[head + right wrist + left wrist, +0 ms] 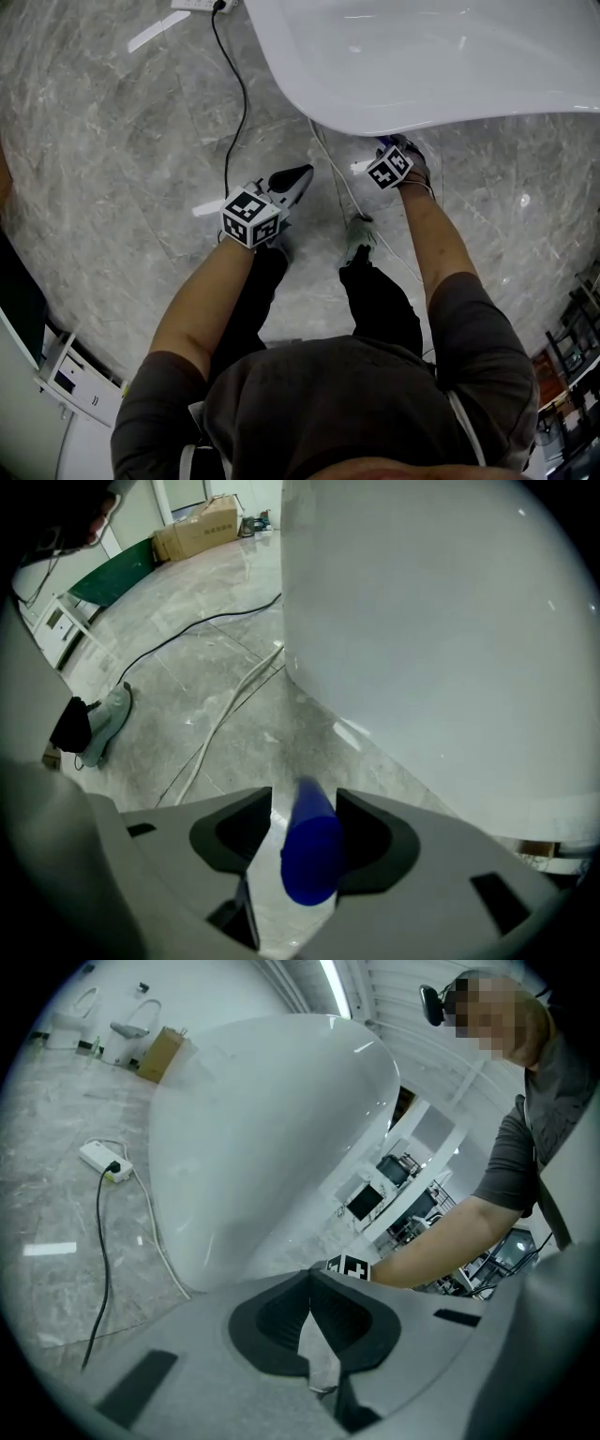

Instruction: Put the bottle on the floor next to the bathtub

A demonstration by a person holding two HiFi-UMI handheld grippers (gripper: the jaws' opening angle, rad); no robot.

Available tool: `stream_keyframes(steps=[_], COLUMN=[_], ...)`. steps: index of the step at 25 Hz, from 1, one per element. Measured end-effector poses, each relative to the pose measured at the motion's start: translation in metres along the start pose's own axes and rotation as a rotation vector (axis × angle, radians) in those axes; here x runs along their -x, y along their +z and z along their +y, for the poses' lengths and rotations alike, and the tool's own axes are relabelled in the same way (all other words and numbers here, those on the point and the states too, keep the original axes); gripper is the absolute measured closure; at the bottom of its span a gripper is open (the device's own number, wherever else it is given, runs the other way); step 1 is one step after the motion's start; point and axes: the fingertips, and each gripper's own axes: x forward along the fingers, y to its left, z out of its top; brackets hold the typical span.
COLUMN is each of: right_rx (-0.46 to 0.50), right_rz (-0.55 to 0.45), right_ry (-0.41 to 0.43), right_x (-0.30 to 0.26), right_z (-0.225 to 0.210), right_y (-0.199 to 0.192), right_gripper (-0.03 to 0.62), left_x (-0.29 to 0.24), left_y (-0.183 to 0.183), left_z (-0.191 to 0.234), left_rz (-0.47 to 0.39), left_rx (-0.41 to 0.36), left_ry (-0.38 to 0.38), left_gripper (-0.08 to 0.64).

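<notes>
- Bottle (309, 855): a blue one, seen end-on in the right gripper view. It stands between the jaws of the right gripper (305, 794) and points down at the floor (225, 714), just beside the foot of the bathtub (450, 621).
- Those jaws are apart around it. The right-hand jaw looks to touch the bottle, while a sliver of floor shows between the bottle and the other jaw, so I judge the hold loose rather than clamped.
- Whether the bottle's base is on the floor cannot be told, because the bottle hides its own lower end.
- In the head view the right gripper is tucked low under the tub's curved rim, with the arm stretched down.
- The left gripper (281, 187) hangs apart from the tub, out in front of the person. Its jaws are together with nothing between them.
- To do this well, in my judgement, the bottle should stand straight, with its base flat on the stone before the jaws leave it.
- The jaw that touches is the risk, since a sideways drag could tip the bottle. Both jaws should be clear of it, and the gripper should come away along the bottle's own line.
- Pale cables (225, 714) lie on the floor nearby, so the base should land on bare stone and not across one of them.
</notes>
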Motion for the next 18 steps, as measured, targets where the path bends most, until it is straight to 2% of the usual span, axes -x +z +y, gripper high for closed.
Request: stream_keyframes(steps=[5,11,14,18], right_rx=[-0.051,-0.099,-0.12,-0.16], right_rz=[-0.03,-0.084,-0.132,-0.249], right_ry=[-0.052,-0.065,-0.081,-0.082], right_x=[0.05,0.16,0.228,0.343], right_z=[-0.016,-0.019,-0.031,-0.049], right_y=[0.006,0.009,0.02,0.053], right_gripper=[0.387,0.393,0.396,0.4], left_x=[0.013,0.05,0.072,0.11], left_y=[0.017,0.059,0.097,0.168], left_z=[-0.018,-0.077,-0.109,-0.156], left_rz=[-0.007,0.008,-0.009,-0.059], left_rx=[0.006,-0.025,-0.043,-0.089], left_ry=[0.001,0.007,0.02,0.046], left_gripper=[0.559,0.559,0.558,0.558])
